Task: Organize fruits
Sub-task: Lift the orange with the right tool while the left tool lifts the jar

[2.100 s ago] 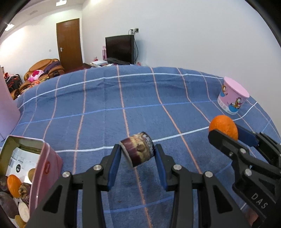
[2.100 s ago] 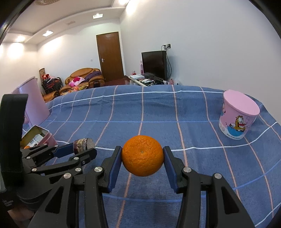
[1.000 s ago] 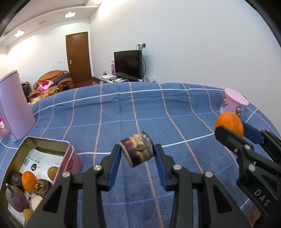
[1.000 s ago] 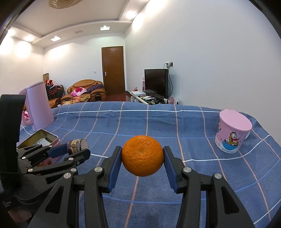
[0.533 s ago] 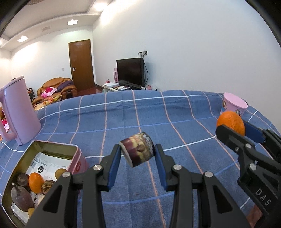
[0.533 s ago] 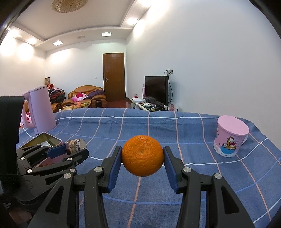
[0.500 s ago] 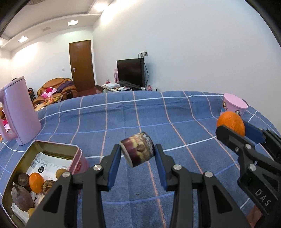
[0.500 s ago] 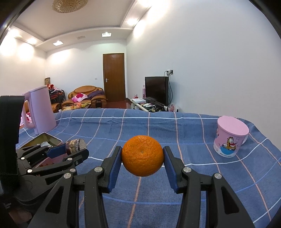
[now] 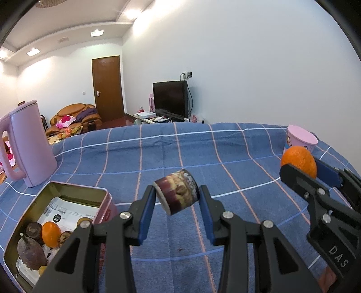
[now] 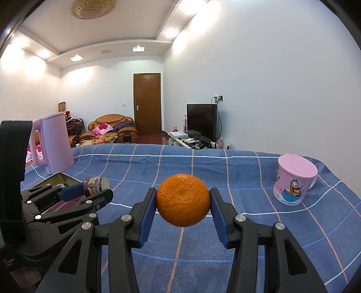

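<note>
A home, prob. a living room: brown sofa [image 10: 109,125] w/ cushions and clutter by a wooden door [image 10: 147,104], flat TV [image 10: 201,121] on a low white stand, recessed ceiling lights plus an ornate ceiling fixture [image 10: 93,8]. Work surface is a table under a blue checked cloth [image 9: 180,148], w/ a pink electric kettle [image 9: 27,144], a cartoon-print pink cup [image 10: 294,179] and an open tin [image 9: 74,191] holding what looks like fruit, though that corner is hard to read.
</note>
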### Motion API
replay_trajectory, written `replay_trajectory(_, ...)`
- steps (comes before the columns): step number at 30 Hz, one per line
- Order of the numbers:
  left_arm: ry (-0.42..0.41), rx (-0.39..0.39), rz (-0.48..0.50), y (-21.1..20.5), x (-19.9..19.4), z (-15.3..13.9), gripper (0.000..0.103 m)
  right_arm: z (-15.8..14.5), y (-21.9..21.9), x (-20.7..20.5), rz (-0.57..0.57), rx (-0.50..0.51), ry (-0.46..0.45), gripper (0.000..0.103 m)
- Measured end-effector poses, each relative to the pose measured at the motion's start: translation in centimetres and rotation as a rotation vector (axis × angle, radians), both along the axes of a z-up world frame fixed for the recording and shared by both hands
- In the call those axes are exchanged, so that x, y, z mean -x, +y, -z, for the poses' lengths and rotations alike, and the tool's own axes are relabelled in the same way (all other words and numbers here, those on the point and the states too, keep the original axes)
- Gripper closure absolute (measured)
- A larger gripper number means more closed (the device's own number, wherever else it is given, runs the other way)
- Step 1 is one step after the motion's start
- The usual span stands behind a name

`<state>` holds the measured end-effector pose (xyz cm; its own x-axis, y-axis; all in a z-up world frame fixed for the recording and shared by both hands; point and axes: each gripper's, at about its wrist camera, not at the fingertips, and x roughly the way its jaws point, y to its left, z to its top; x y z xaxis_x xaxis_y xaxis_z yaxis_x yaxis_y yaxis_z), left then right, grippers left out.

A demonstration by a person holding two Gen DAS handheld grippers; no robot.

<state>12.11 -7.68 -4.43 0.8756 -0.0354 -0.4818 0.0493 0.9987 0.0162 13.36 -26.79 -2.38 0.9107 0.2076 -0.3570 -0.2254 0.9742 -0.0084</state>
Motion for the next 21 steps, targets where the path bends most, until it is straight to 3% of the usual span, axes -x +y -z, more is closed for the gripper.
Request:
replay_trajectory(10,-0.086,-0.045,-0.021,0.0,2.3,-0.7,0.062,-0.1,0.3,0.7,-0.010,0.012,-0.029,0.054)
replay_trajectory(21,-0.058,-0.035,-0.035,1.0,2.9,-0.5,0.062,-0.2,1.0,1.7,-0.028,0.022,-0.039,0.054)
